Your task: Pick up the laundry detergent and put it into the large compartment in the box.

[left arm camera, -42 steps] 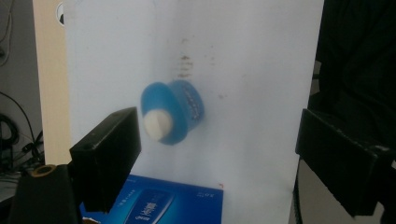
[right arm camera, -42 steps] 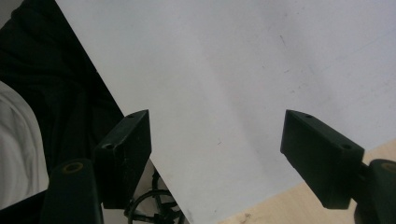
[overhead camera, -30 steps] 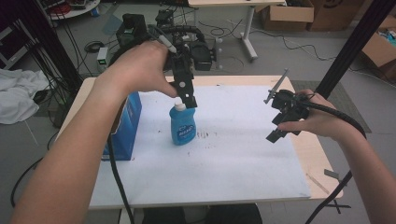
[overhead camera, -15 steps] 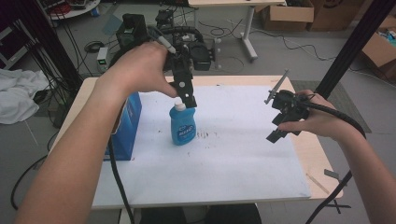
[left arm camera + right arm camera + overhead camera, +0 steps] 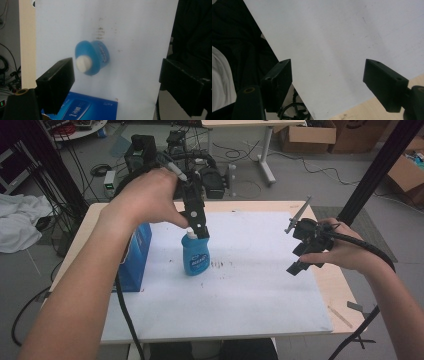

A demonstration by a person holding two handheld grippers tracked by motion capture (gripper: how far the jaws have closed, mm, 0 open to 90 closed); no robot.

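A blue bottle with a white cap stands upright on the white sheet, left of the middle. My left gripper hangs right above its cap, pointing down. In the left gripper view the left gripper is open wide, and the bottle lies just off its left jaw, with the cap untouched. My right gripper is held above the right side of the sheet. In its own view the right gripper is open with nothing between its fingers.
A blue carton stands at the sheet's left edge, close to the bottle; its top shows under the left gripper. The wooden table edge runs along the right. Boxes, cables and equipment lie on the floor behind the table.
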